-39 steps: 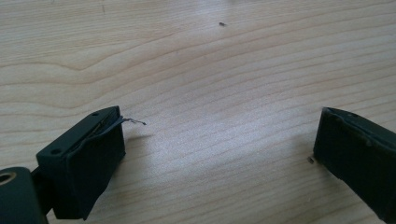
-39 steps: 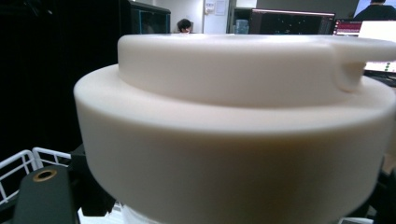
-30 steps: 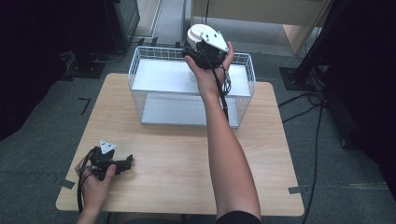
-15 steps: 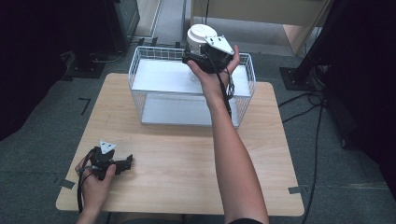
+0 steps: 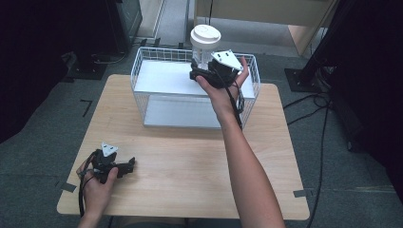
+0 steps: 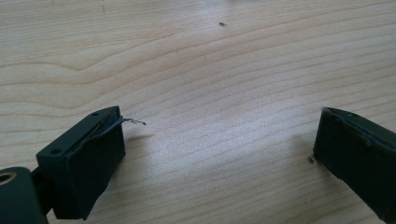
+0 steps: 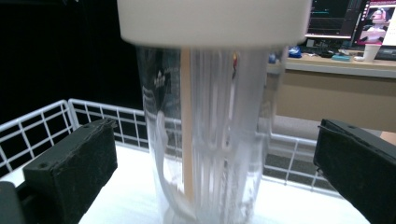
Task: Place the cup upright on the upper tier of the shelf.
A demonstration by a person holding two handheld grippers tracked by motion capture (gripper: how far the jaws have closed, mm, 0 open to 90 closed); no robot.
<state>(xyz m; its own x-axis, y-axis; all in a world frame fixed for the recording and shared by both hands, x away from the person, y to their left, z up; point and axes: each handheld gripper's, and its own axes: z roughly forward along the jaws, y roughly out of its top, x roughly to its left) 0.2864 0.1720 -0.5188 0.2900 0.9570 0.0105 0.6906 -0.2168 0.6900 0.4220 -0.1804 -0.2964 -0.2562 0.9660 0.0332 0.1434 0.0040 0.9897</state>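
Cup: clear plastic tumbler with a white lid [image 5: 205, 45] standing upright in the far part of the basket; a pale straw-like stick shows inside it in the right gripper view
Table: light wooden rectangular tabletop [image 5: 190, 152]; bare grain beneath the left jaws
Basket: white wire rectangular basket [image 5: 142, 71] at the table's far edge; white floor inside
Right gripper: black two-jaw gripper [image 7: 215, 172] held over the basket; jaws wide apart on either side of the cup, touching nothing
Left gripper: black gripper [image 6: 219, 154] low at the table's near left corner; jaws spread wide, nothing between them
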